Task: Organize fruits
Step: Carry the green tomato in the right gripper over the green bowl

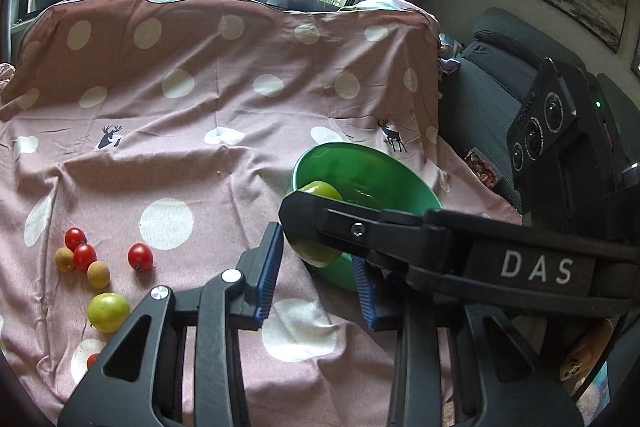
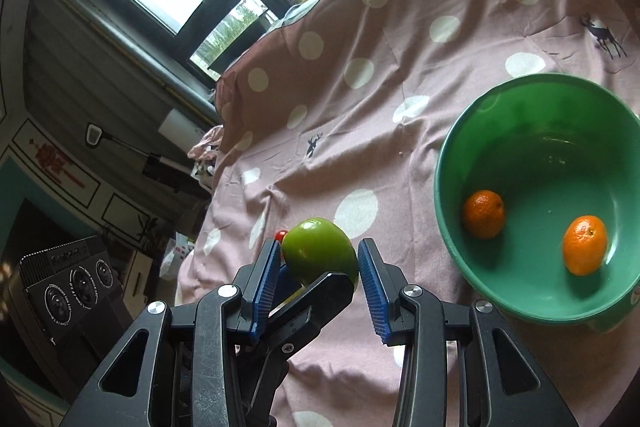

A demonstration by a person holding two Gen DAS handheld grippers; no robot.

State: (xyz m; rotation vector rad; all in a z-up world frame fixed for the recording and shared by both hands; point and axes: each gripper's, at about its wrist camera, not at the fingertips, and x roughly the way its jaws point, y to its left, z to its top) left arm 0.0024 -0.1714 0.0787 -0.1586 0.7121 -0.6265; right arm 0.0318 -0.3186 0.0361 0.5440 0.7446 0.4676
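A green bowl [image 2: 460, 163] sits on the pink dotted cloth and holds two oranges [image 2: 483, 213] [image 2: 584, 245]. My right gripper [image 2: 319, 267] is shut on a green apple [image 2: 316, 251], just left of the bowl. In the left wrist view the right gripper [image 1: 316, 223] reaches in from the right with the apple [image 1: 322, 189] at the bowl's [image 1: 360, 167] near rim. My left gripper [image 1: 316, 267] is open and empty, just below the apple. Cherry tomatoes [image 1: 140, 255], brown longans [image 1: 98, 274] and a second green fruit [image 1: 108, 311] lie at the left.
A dark sofa [image 1: 500, 67] stands right of the cloth-covered table. A black camera unit [image 1: 548, 123] rides on the right gripper. Windows run along the back. Another camera unit [image 2: 72, 287] shows at lower left in the right wrist view.
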